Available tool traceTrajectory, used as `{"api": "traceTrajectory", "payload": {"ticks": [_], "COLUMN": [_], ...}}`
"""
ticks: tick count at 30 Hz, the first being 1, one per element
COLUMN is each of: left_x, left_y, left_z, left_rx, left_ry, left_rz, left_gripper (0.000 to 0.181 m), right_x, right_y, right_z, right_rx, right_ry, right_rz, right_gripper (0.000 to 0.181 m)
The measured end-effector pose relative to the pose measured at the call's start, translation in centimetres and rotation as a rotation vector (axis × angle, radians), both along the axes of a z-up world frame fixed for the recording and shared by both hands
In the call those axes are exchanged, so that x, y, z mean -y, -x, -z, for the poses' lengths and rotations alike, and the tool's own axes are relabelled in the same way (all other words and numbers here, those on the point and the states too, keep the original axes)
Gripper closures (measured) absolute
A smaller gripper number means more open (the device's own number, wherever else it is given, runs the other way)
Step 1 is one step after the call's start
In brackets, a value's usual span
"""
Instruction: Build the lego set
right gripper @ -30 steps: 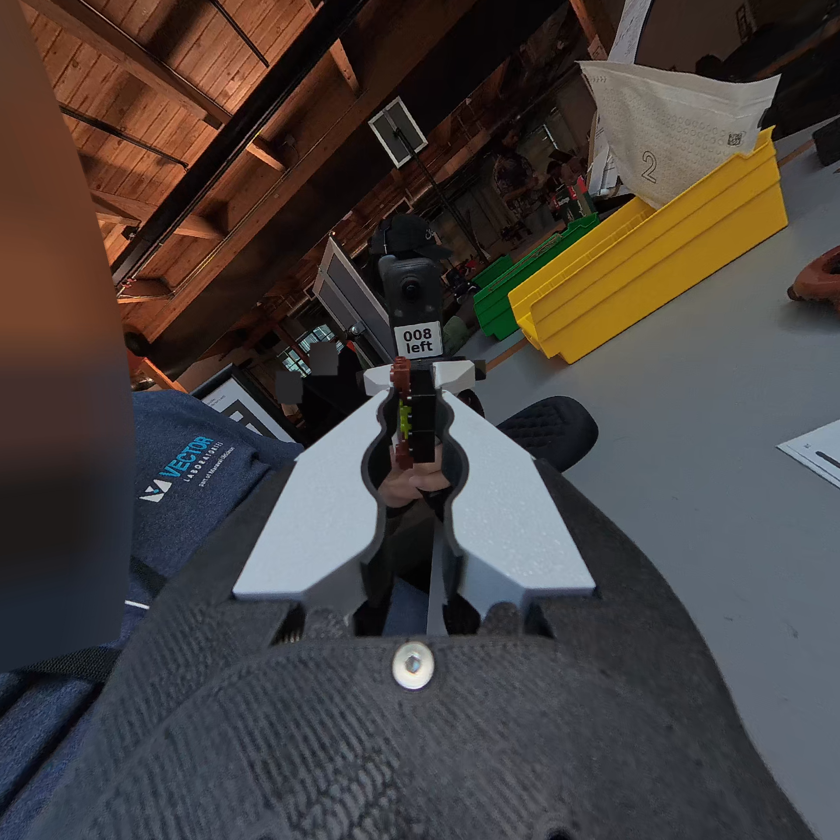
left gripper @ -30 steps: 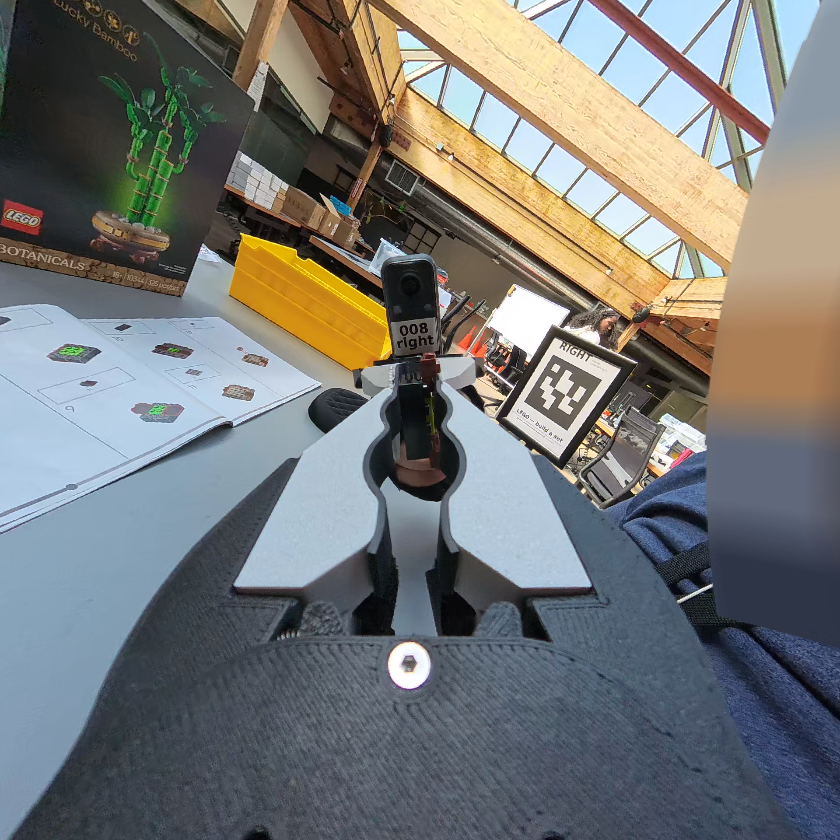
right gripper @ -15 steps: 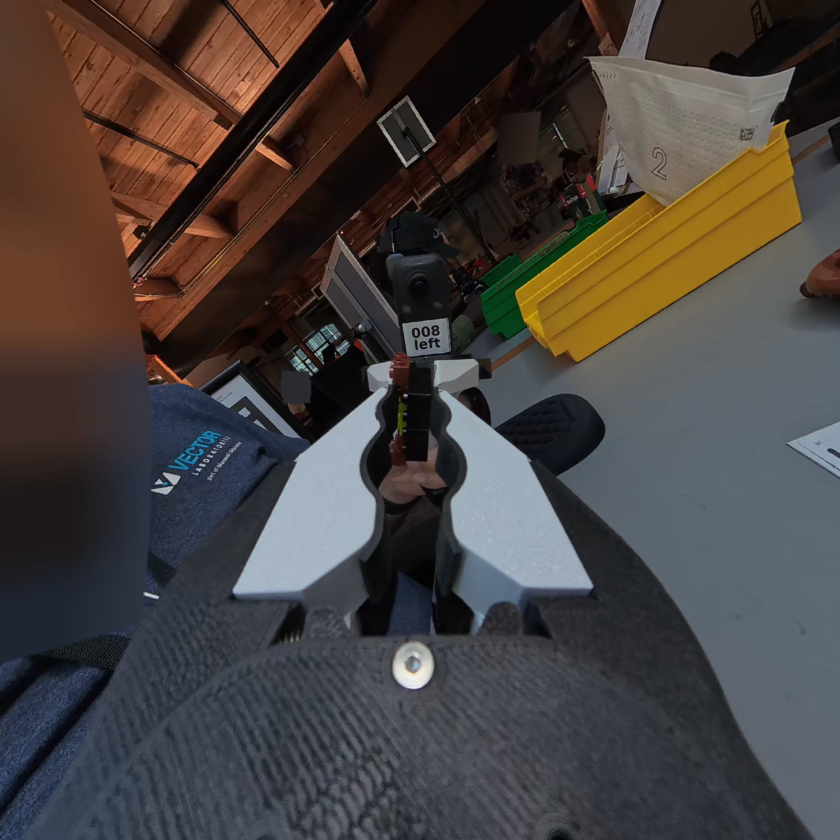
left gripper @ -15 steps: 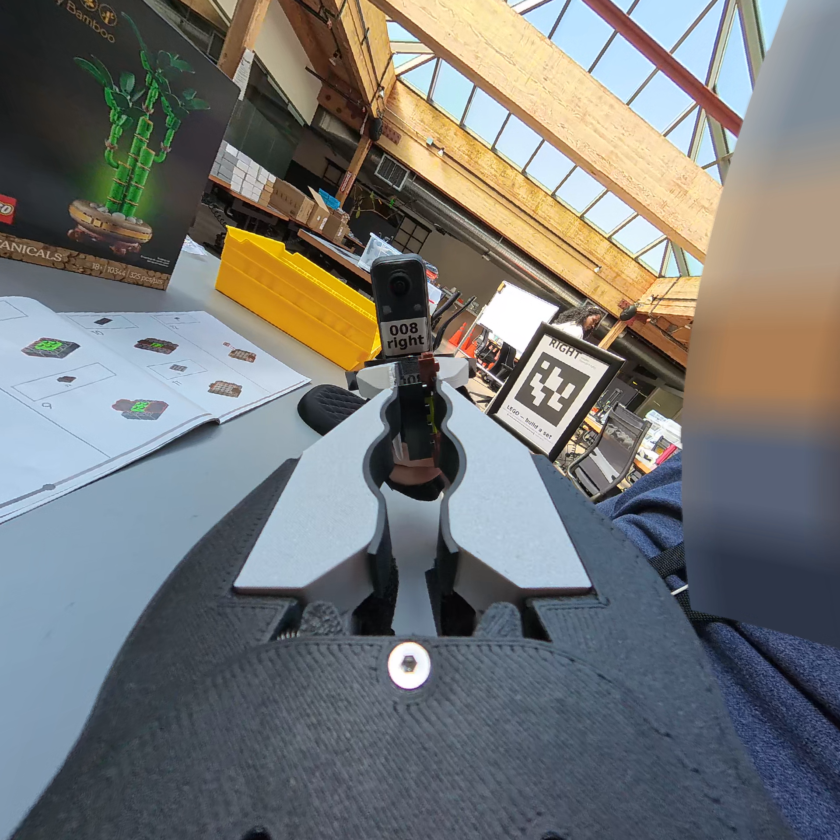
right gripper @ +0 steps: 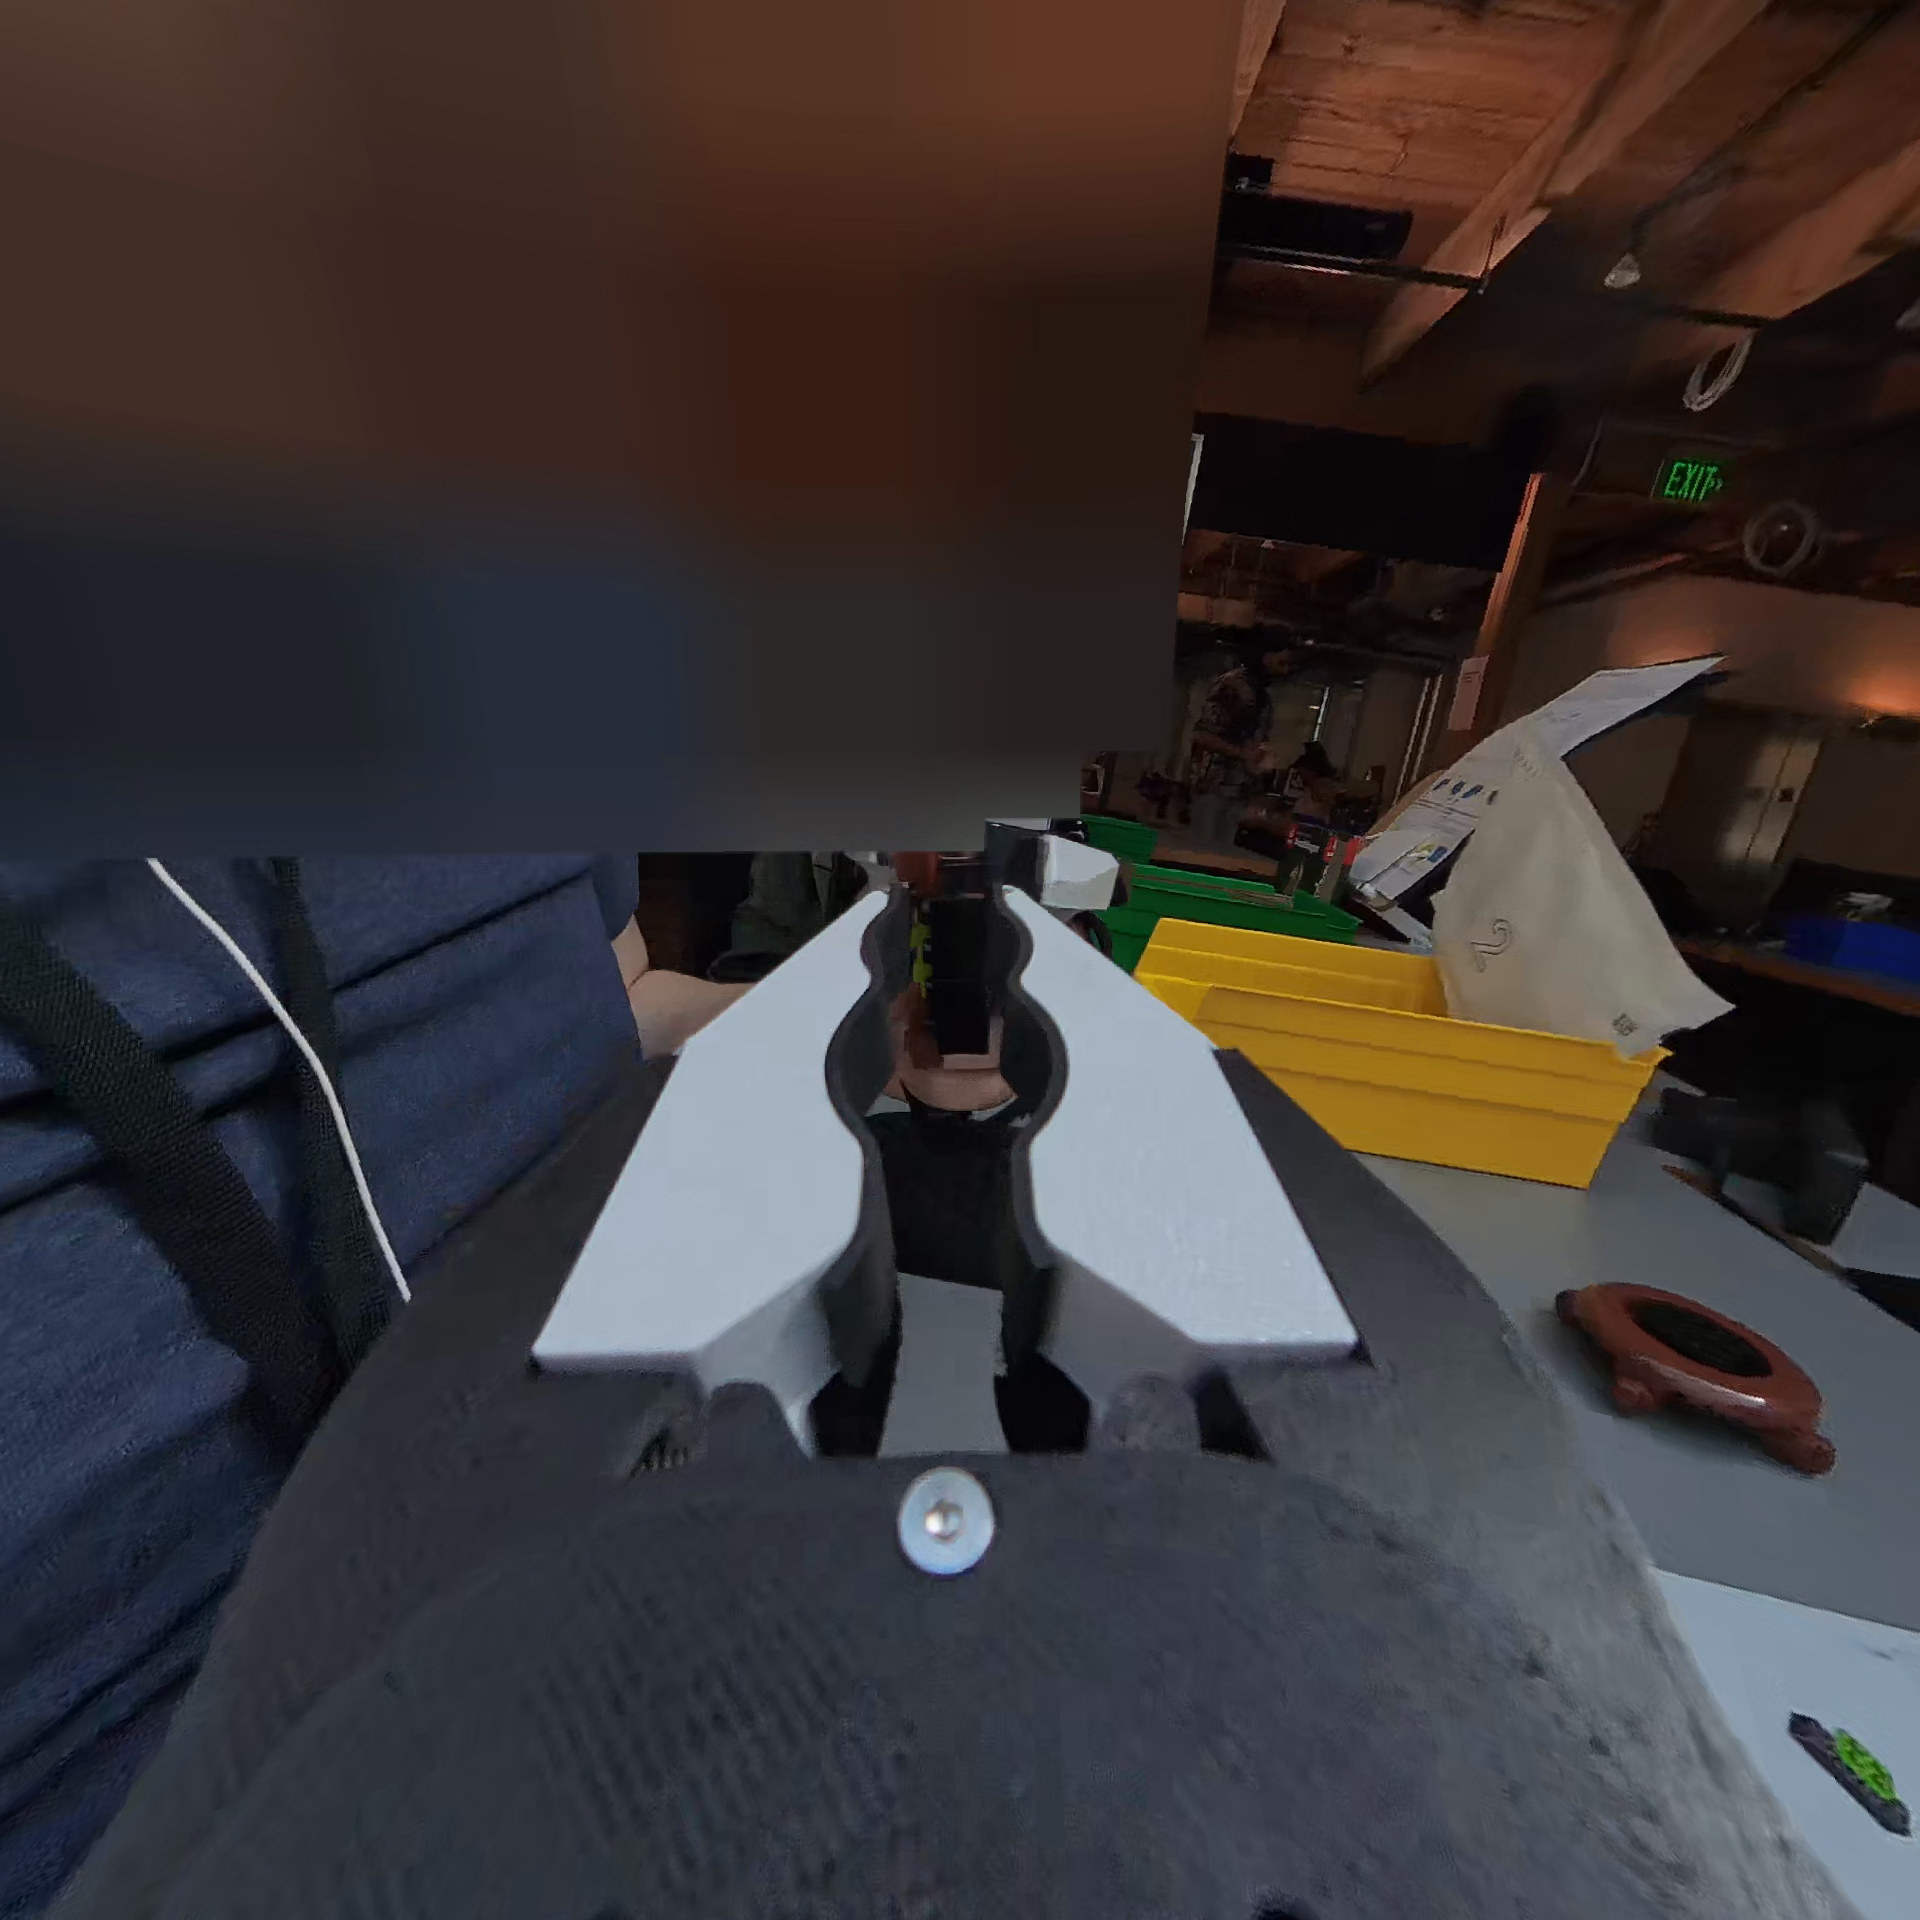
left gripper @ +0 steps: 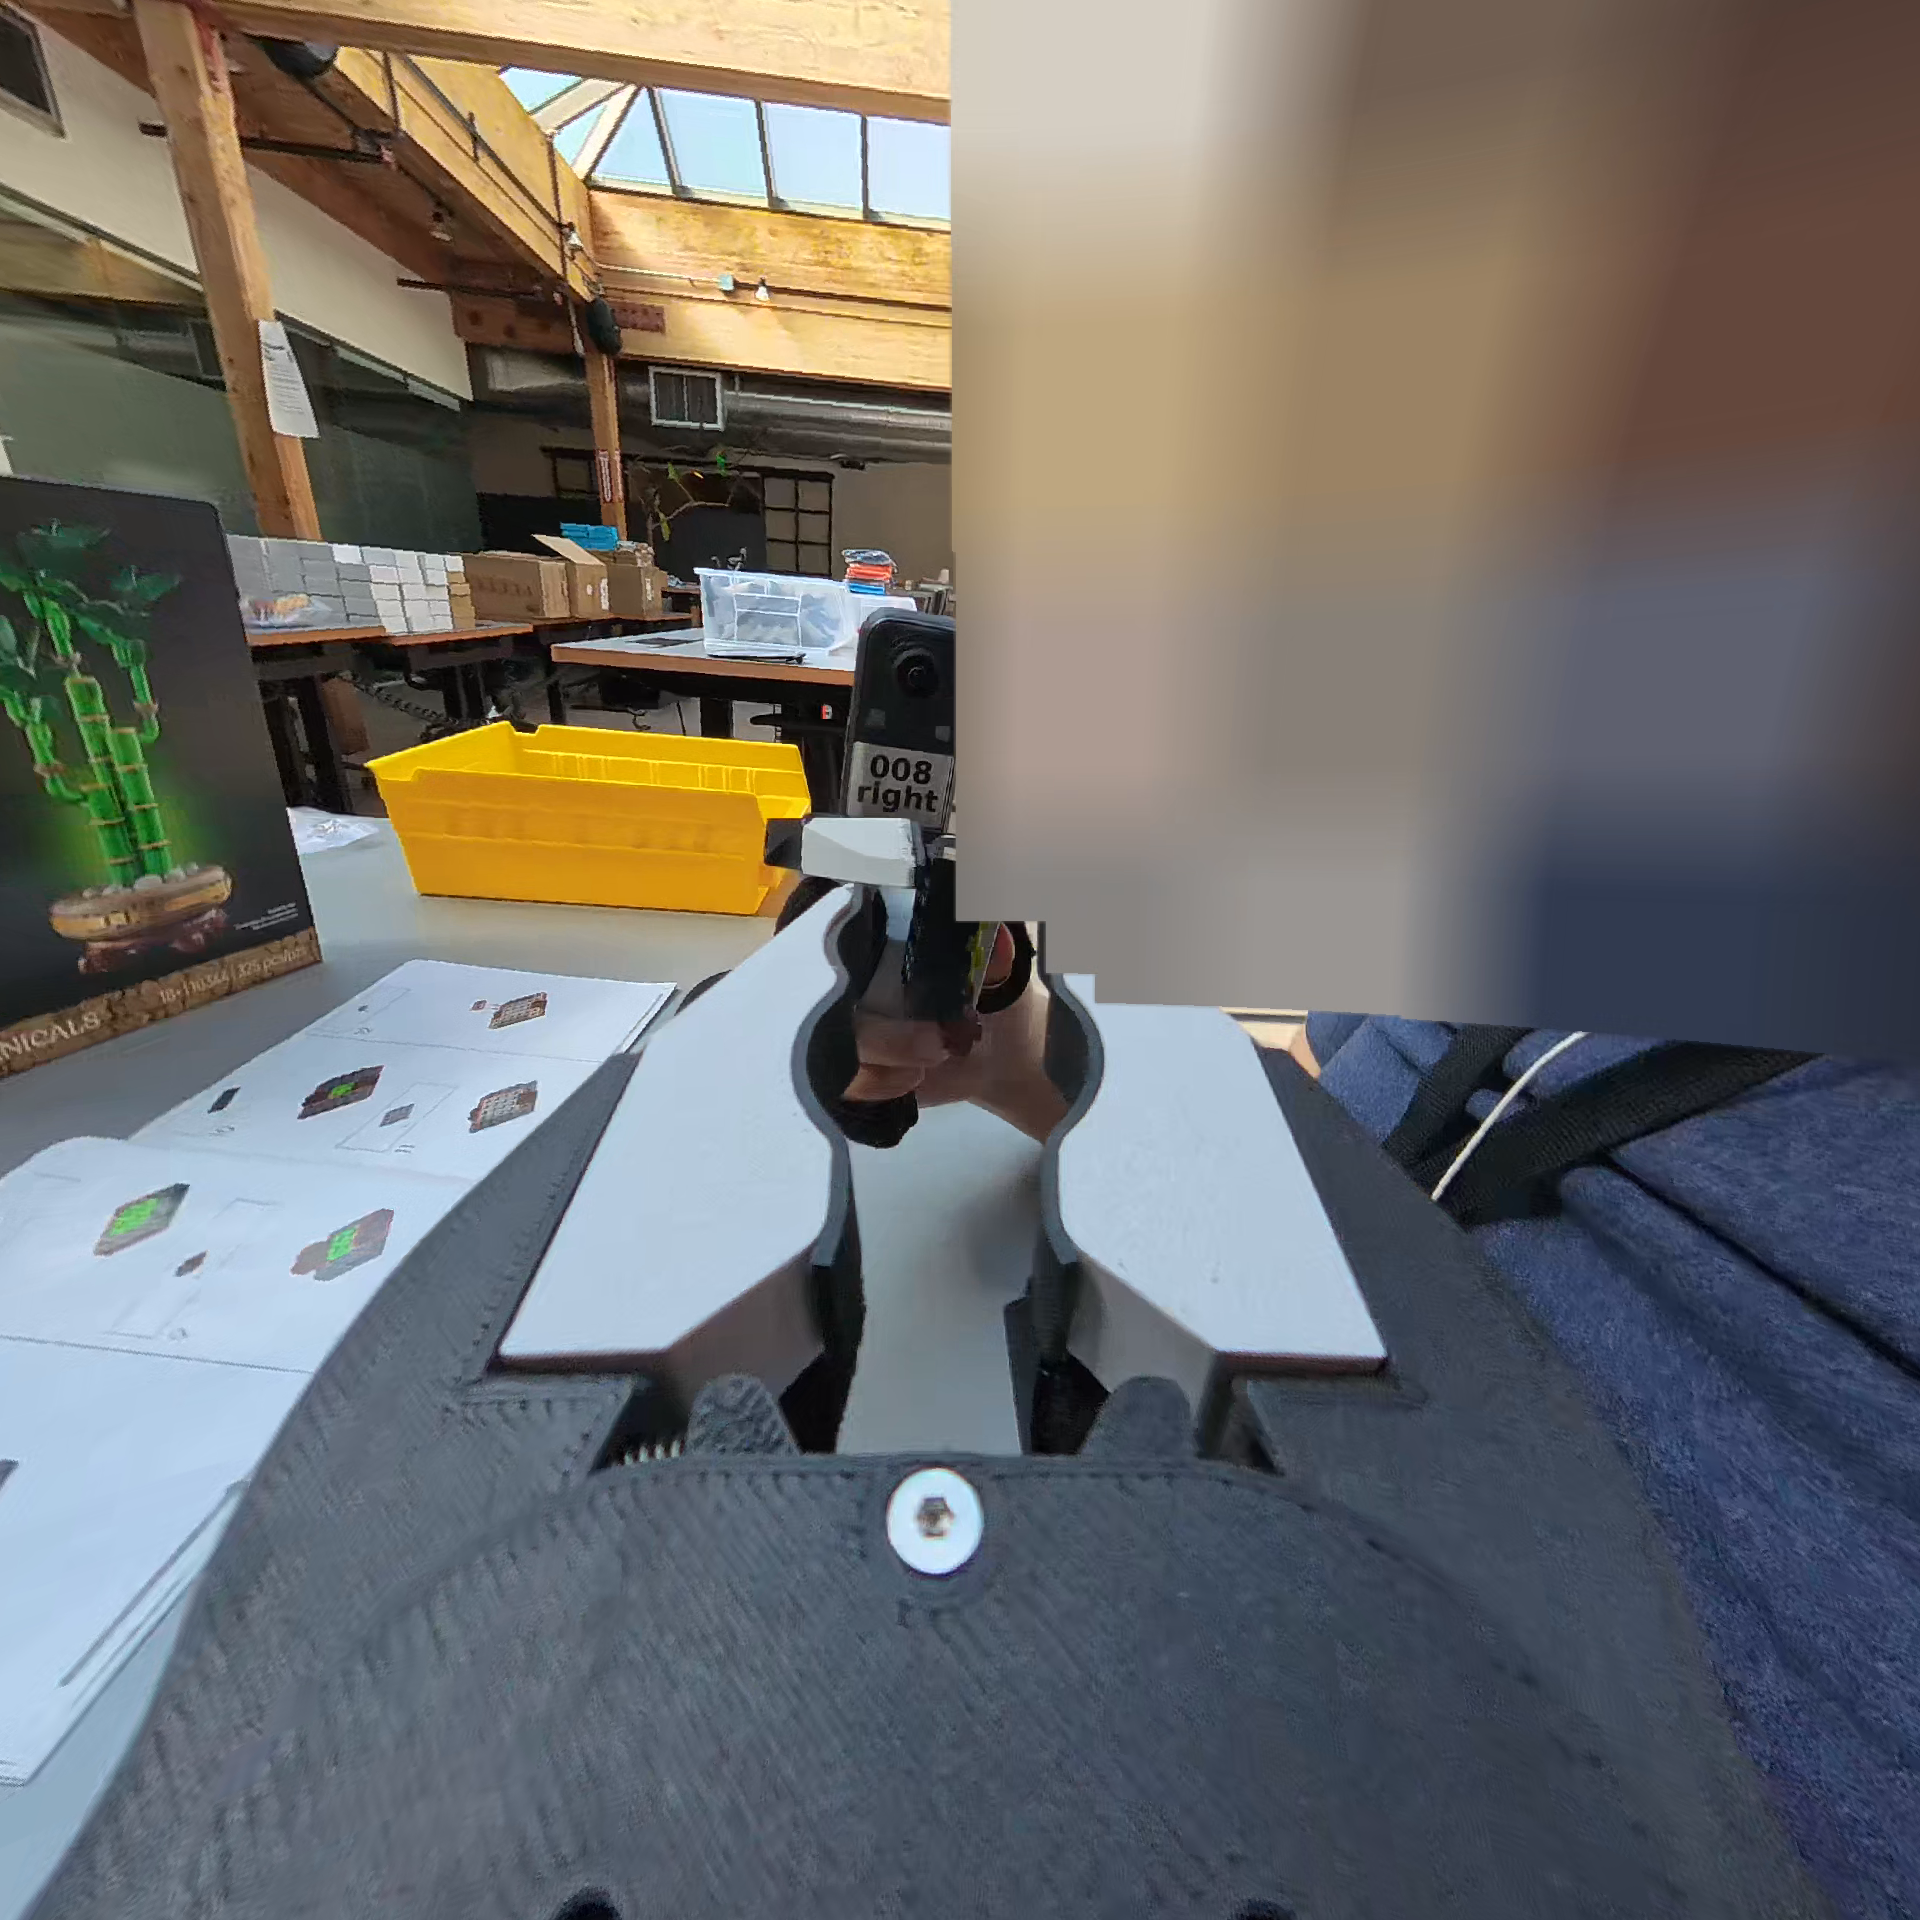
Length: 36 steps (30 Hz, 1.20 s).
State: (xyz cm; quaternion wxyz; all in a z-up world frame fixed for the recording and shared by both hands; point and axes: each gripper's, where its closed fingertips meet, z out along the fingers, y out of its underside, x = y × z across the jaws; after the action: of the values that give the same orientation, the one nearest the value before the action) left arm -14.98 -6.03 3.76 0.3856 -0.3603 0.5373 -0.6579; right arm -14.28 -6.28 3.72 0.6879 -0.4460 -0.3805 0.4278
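Note:
A small Lego assembly (right gripper: 956, 977) of black, lime and brown pieces is clamped between the fingers of my right gripper (right gripper: 951, 914), which is shut on it in mid-air above the grey table (right gripper: 1558, 1226). In the left wrist view the same assembly (left gripper: 940, 971) stands between the spread fingers of my left gripper (left gripper: 940, 920), which is open and does not touch it. The right gripper's white finger (left gripper: 857, 847) shows just behind. A blur patch hides my left gripper's right fingertip. A round brown Lego base ring (right gripper: 1704, 1371) lies on the table to the right.
The open instruction booklet (left gripper: 312, 1195) lies at the left with the Lego box (left gripper: 125, 748) standing behind it. A yellow bin (left gripper: 592, 821) stands farther back; it also shows in the right wrist view (right gripper: 1403, 1060) with a white bag (right gripper: 1538, 904) and green bins (right gripper: 1226, 904). The person's navy shirt (left gripper: 1662, 1299) is close by. My left and right fingertips are right by each other.
My left gripper has opened and let go of the assembly; the right gripper still holds it. Both grippers have tilted down to a more level view.

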Motion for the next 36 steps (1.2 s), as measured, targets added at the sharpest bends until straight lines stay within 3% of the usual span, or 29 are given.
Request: {"api": "traceTrajectory", "payload": {"ticks": [1,5,9,20,25,29,31,36], "left_x": [0.5,1.9,3.1,3.4,3.0,0.5,-0.2,-1.7], "left_y": [0.3,0.8,0.6,0.7,0.4,-0.7,-0.9,-1.5], "left_z": [0.0,-0.1,0.8,0.7,0.4,0.4,0.7,1.5], "left_rx": [0.010,0.061,0.038,0.075,0.059,-0.040,-0.076,-0.091], "left_ry": [-0.066,-0.315,-0.455,-0.498,-0.376,-0.081,0.034,0.048], "left_rz": [-0.002,-0.063,-0.071,-0.089,-0.069,-0.069,-0.032,-0.106], "left_gripper": [0.153,0.162,0.161,0.168,0.169,0.168,0.166,0.159], "right_x": [0.5,1.8,2.4,2.7,2.1,-0.5,-0.8,-1.9], "right_y": [0.2,0.9,1.6,2.1,1.6,0.4,0.0,-0.5], "right_z": [-0.1,0.1,0.2,0.2,-0.1,0.0,-0.2,0.9], "right_rx": [0.044,0.198,0.281,0.323,0.265,0.104,0.026,0.032], "right_ry": [-0.051,-0.178,-0.237,-0.265,-0.175,0.133,0.194,0.266], "right_rz": [0.020,0.072,0.096,0.104,0.084,0.034,-0.011,0.028], "right_gripper": [0.168,0.168,0.168,0.168,0.168,0.169,0.169,0.168]}}
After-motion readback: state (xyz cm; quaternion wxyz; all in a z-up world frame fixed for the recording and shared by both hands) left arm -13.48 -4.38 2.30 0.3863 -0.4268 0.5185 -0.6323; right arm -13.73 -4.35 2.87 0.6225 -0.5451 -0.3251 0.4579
